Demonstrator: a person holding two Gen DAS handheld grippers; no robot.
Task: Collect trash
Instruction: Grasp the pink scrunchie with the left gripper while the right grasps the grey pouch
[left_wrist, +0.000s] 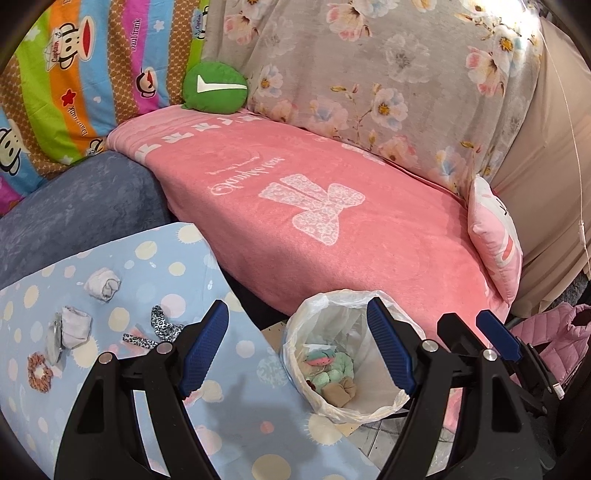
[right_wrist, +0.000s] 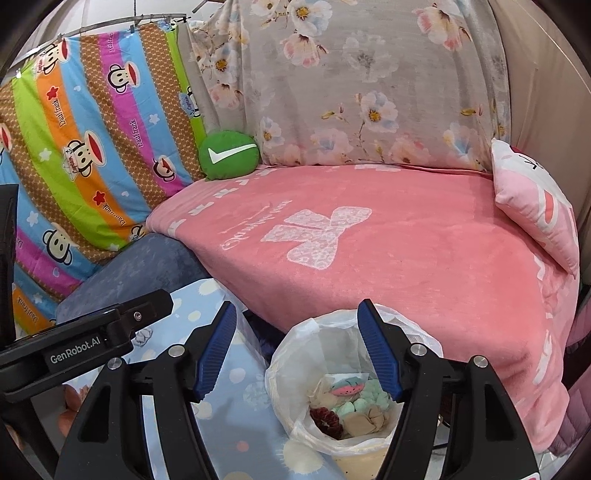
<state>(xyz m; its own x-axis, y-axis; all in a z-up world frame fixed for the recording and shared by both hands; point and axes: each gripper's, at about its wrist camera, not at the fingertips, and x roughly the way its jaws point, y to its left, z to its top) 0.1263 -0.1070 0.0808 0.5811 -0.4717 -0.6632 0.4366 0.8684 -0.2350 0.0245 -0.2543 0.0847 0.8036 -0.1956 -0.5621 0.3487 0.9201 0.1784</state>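
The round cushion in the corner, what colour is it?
The round cushion is green with a white tick mark on it. The right wrist view shows it best.

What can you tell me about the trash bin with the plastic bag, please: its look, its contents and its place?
The trash bin is small and pale, lined with a thin translucent white plastic bag folded over its rim. It stands upright on the floor between the pink blanket and the blue dotted cloth. Inside lie soft pastel green pieces, a tan crumpled item, a dark red item and a watermelon-patterned piece. Nothing grips it; both grippers' fingers appear above it, apart.
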